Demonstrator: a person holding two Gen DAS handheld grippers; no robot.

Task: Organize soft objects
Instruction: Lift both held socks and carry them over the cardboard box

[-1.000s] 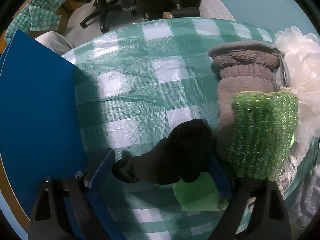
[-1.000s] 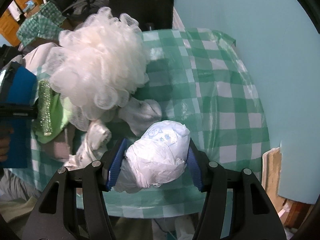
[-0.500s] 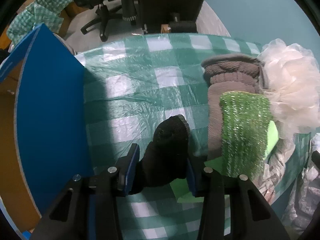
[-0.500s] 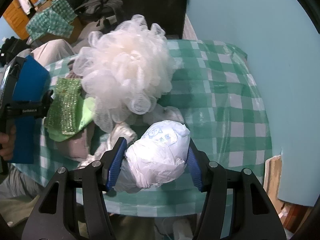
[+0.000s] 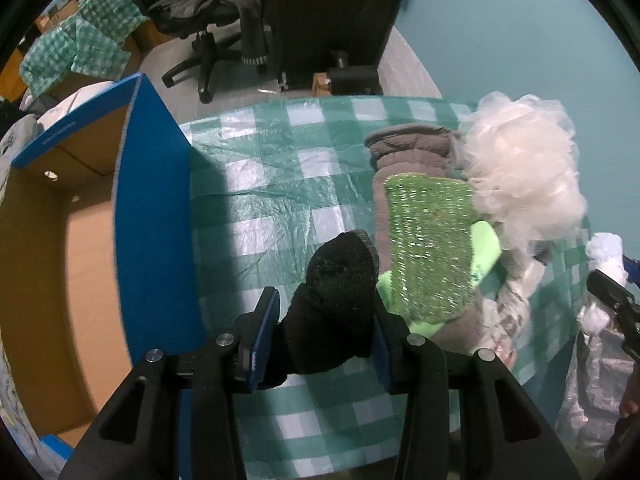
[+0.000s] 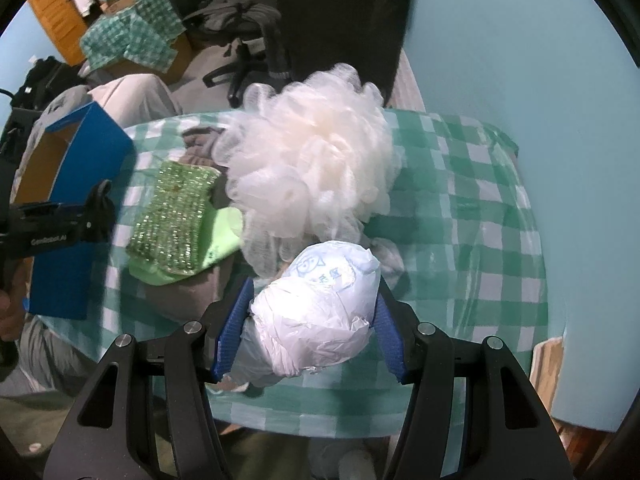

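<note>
My left gripper (image 5: 324, 324) is shut on a black sock (image 5: 336, 280), lifted above the checked tablecloth (image 5: 272, 208). To its left stands the open blue cardboard box (image 5: 156, 216). Right of the sock lie a glittery green sponge cloth (image 5: 428, 244) on a grey sock (image 5: 408, 148), and a white mesh bath pouf (image 5: 524, 176). My right gripper (image 6: 310, 320) is shut on a crumpled white plastic bag (image 6: 324, 304), held above the table's near edge. In the right wrist view the pouf (image 6: 312, 160), green cloth (image 6: 172, 216) and blue box (image 6: 76, 200) lie beyond it.
A light green cloth (image 6: 224, 232) lies under the sponge cloth. More crumpled plastic (image 5: 516, 300) sits beside the pouf. Office chairs (image 5: 200, 12) and a dark cabinet (image 5: 328, 12) stand behind the table. A teal wall (image 6: 520, 80) runs along the right.
My left gripper closed on the black sock and lifted it off the table, toward the box side. The right gripper rose a little, still holding the white bag.
</note>
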